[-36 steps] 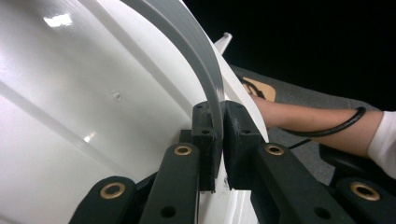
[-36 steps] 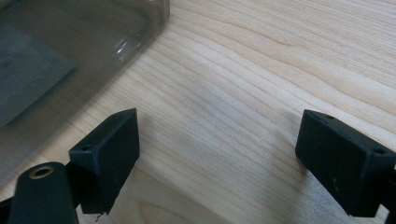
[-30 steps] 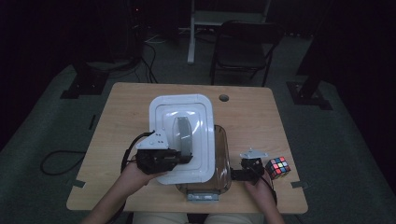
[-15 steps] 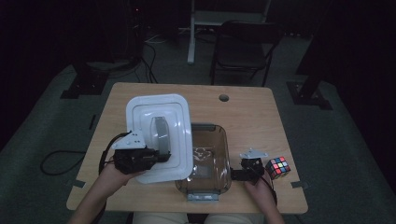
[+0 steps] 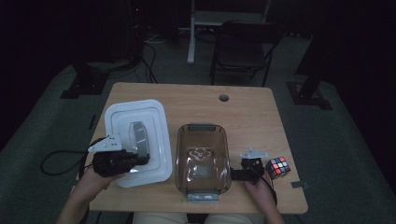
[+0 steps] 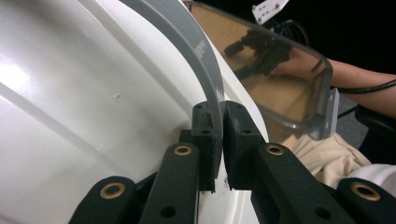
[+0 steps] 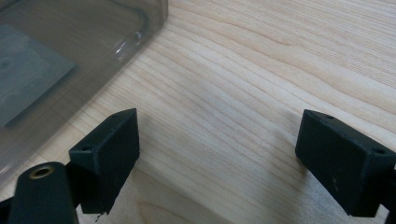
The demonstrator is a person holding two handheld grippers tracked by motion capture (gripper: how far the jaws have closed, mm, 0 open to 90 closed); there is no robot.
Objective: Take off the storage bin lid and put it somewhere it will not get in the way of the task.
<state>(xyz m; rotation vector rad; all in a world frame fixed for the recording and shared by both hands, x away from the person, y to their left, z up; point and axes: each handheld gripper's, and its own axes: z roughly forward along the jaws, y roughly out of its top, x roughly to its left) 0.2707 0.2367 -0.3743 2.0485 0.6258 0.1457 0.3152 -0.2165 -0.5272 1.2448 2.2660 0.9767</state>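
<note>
A white lid (image 5: 154, 116) with a grey strap handle (image 5: 138, 135) lies flat over the table's left side, beside the clear plastic bin (image 5: 201, 140). My left gripper (image 5: 141, 159) is shut on that handle; in the left gripper view its jaws (image 6: 218, 135) pinch the grey strap (image 6: 187, 32) above the lid (image 6: 70, 93). Whether the lid rests on the wood I cannot tell. My right gripper (image 5: 236, 173) stands open on the table just right of the bin, with only bare wood between its jaws (image 7: 219, 140). The uncovered bin (image 7: 56, 42) looks empty.
A colourful puzzle cube (image 5: 277, 167) sits on the wooden table (image 5: 243, 112) right of my right gripper. A cable hole (image 5: 224, 98) is near the far edge. A chair (image 5: 243, 51) stands behind the table. Through the bin (image 6: 280, 84) the right gripper (image 6: 261, 44) shows.
The lid, held by my left gripper, has moved left off the bin and lower, leaving the bin uncovered. My right gripper has stayed in place.
</note>
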